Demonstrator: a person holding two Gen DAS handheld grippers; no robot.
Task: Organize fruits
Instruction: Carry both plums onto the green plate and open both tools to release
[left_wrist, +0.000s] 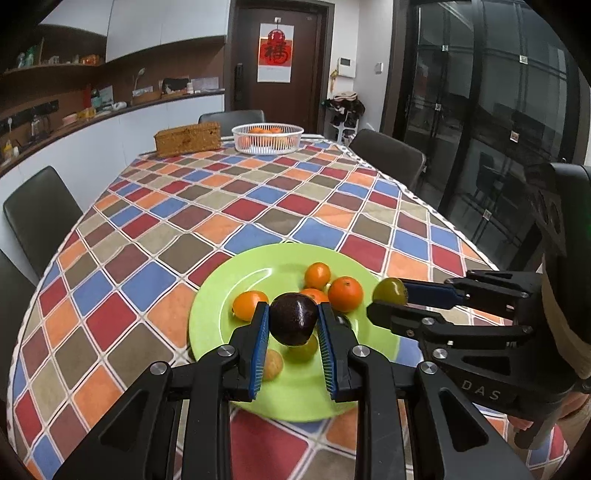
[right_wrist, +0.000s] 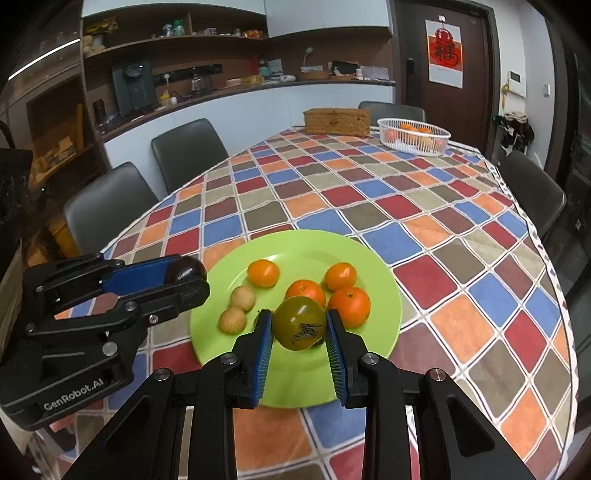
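My left gripper (left_wrist: 293, 321) is shut on a dark purple fruit (left_wrist: 293, 319), held just above the green plate (left_wrist: 236, 280). My right gripper (right_wrist: 299, 328) is shut on a green-brown fruit (right_wrist: 299, 323), also lifted over the plate (right_wrist: 376, 332). Each gripper shows in the other's view: the right one (left_wrist: 388, 297) with its green fruit (left_wrist: 389, 290) at the plate's right rim, the left one (right_wrist: 188, 278) with the dark fruit (right_wrist: 186, 269) at the plate's left rim. Several oranges (right_wrist: 349, 302) and two pale round fruits (right_wrist: 238, 308) lie on the plate.
A white basket (left_wrist: 267, 138) with oranges stands at the far end of the checked tablecloth (left_wrist: 221, 206), beside a woven box (left_wrist: 188, 138). Dark chairs (right_wrist: 188, 151) ring the table. A sleeve (left_wrist: 569, 332) shows at the right edge.
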